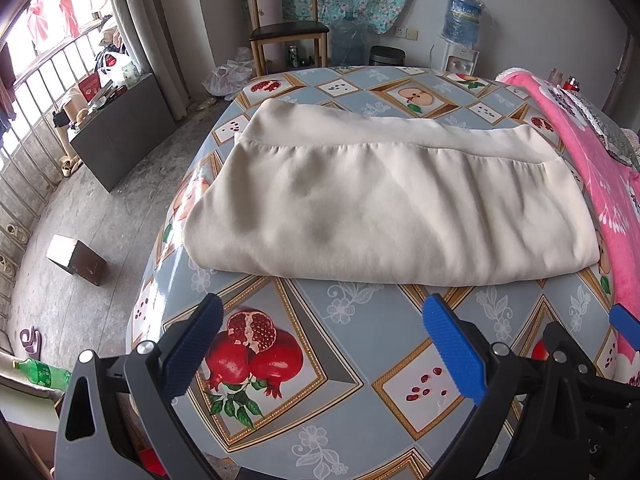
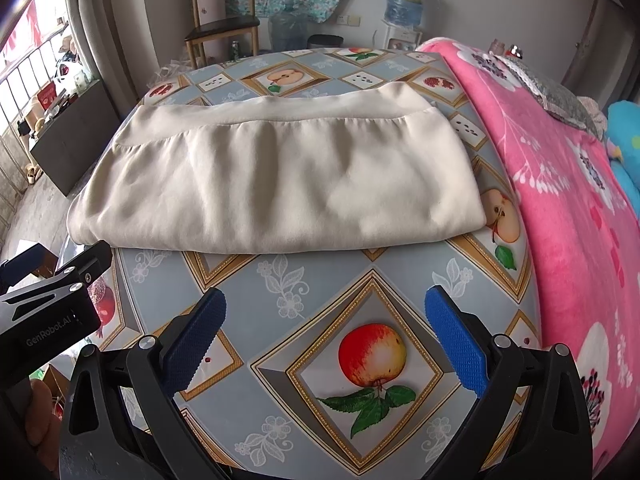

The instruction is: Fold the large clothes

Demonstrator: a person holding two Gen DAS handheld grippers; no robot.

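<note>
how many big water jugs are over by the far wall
2: one water jug sits atop the white dispenser; another jug stands on the floor beside the chair. Others may be hidden.

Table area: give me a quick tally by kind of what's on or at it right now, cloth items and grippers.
Cream folded garment: 1
Pink floral blanket, along the table's right side: 1
Grippers, both open and empty: 2, left gripper and right gripper
Total: 4
</note>
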